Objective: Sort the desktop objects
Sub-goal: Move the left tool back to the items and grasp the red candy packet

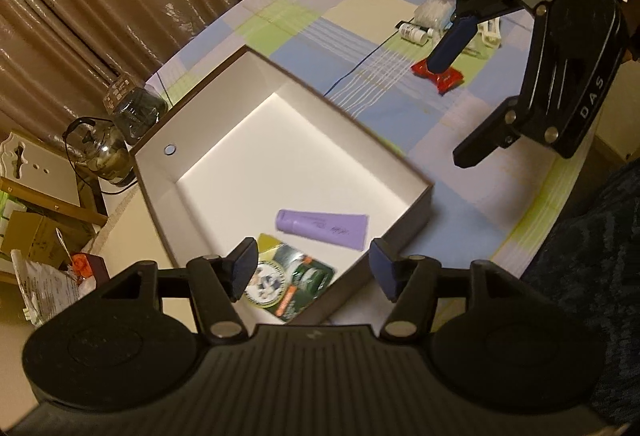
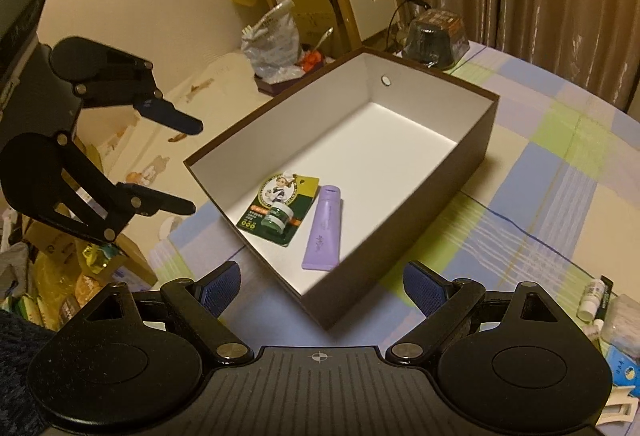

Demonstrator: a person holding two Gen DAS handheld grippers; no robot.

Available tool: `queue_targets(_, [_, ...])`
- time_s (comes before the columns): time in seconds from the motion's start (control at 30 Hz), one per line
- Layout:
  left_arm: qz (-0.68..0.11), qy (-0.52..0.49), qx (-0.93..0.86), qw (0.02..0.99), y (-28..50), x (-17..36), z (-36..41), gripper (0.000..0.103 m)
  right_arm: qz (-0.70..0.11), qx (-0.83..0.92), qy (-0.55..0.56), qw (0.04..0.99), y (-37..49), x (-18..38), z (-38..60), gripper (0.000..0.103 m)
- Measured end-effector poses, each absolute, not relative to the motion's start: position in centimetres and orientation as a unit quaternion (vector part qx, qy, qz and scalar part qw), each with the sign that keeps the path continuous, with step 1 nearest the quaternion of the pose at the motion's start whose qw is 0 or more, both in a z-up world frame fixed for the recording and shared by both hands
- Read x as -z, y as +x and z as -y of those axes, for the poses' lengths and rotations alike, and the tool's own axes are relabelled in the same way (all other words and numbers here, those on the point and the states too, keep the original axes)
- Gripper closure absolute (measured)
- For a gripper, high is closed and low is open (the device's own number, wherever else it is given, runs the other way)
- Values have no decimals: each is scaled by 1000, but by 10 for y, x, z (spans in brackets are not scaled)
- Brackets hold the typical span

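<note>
Both tongs hang wide open with nothing between their pads: the left gripper [image 1: 312,270] at the bottom of its own view, the right gripper [image 2: 320,286] low in its own. Between and beyond them sits the brown box [image 2: 478,146] on the checked tablecloth [image 1: 360,12]. Inside, near the lower corner, lie a purple tube [image 2: 323,230] and, beside it, a green blister card [image 2: 280,210]. At upper right of the left view, a red packet [image 1: 440,74] lies under the right tong's fingertip.
</note>
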State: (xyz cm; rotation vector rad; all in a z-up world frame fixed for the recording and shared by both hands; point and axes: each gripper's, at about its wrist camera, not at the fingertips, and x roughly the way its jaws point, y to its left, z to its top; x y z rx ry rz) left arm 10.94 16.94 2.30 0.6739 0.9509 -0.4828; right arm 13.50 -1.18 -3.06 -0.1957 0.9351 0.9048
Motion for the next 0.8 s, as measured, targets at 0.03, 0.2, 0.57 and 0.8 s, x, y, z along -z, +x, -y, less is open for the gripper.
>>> queue_targets(0.03, [-445, 313, 223, 809, 107, -24, -164, 44, -431, -422, -89, 792, 134, 29, 19, 12])
queue_targets(0.2, [-443, 296, 207, 821, 96, -26, -134, 40, -425, -425, -70, 796, 132, 25, 63, 12])
queue_targets(0.57, [-429, 247, 194, 847, 83, -4, -47, 40, -444, -358, -11, 821, 136, 30, 183, 12])
queue_targets(0.8, [-432, 207, 203, 854, 101, 27, 14, 41, -468, -268, 28, 842, 147, 47, 261, 12])
